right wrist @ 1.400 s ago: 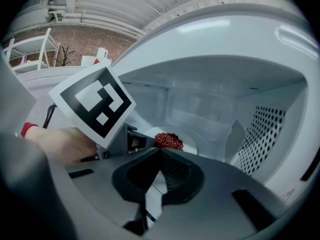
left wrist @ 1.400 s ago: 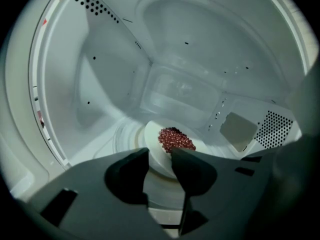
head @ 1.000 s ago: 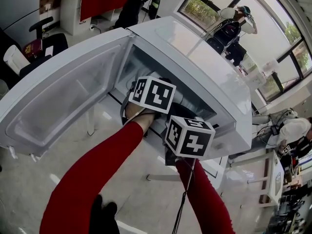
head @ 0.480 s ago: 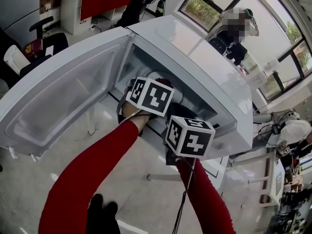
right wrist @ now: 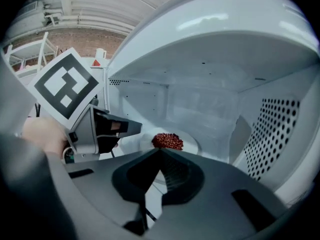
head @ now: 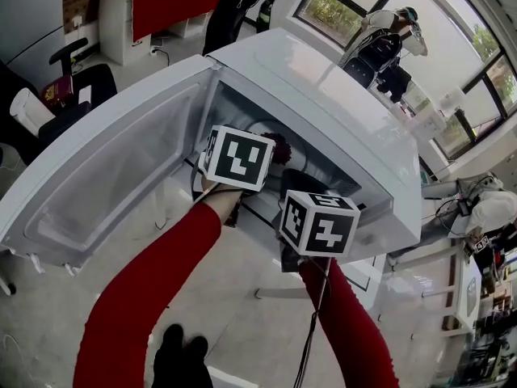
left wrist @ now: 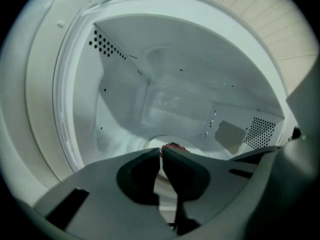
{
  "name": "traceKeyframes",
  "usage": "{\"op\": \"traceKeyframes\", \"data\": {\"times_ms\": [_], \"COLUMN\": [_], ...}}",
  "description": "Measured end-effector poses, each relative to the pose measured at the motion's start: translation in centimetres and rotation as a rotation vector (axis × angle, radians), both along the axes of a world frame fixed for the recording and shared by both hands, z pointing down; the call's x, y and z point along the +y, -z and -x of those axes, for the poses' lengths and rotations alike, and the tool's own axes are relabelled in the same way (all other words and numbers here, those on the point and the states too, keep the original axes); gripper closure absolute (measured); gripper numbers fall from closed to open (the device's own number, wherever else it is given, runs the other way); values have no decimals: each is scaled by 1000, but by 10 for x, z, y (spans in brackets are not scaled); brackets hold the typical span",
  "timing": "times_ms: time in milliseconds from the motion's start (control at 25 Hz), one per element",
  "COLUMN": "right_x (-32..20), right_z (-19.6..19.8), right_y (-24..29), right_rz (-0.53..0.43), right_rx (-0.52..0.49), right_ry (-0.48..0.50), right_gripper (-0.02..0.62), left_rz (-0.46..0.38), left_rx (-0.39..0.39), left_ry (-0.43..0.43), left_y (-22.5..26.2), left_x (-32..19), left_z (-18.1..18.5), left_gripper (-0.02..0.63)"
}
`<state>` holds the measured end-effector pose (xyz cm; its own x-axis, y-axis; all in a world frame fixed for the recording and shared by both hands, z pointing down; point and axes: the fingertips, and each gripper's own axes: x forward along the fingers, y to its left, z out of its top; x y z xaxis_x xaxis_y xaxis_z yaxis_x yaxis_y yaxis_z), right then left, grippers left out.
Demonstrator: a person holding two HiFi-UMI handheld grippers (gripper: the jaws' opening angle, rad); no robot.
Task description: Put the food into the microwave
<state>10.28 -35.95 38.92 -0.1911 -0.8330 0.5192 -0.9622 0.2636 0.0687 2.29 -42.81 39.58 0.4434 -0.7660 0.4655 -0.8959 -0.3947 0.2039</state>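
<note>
Closing left gripper [left wrist: 161, 153] fingers on nothing, near red food [right wrist: 167, 140] inside microwave [head: 315, 71]; holding right gripper [right wrist: 160, 151] fingers together, empty.

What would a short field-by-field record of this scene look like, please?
Appliance: white microwave, its door swung wide open
Food: red heap on a white plate inside the cavity
Left hand-held gripper: at the cavity's opening, pointing toward the food, jaws closing, nothing between them
Right hand-held gripper: beside the left one, jaws together, empty
Task state: food is already inside; door not yet closed
</note>
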Motion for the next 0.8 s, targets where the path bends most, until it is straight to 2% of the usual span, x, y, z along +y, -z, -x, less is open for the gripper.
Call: {"op": "traceKeyframes", "data": {"times_ms": [360,800], "right_x": [34,107], "right_z": [28,52], "right_y": [19,44], "right_rz": [42,33], "right_rx": [-113,-287], "right_ry": [93,132], "right_gripper": [581,581], "left_rz": [54,153], "left_rx": [290,722], "left_ry": [-63,-120], "left_y": [11,40], "left_x": [42,124], "left_z": [7,27], "left_gripper": [595,595]}}
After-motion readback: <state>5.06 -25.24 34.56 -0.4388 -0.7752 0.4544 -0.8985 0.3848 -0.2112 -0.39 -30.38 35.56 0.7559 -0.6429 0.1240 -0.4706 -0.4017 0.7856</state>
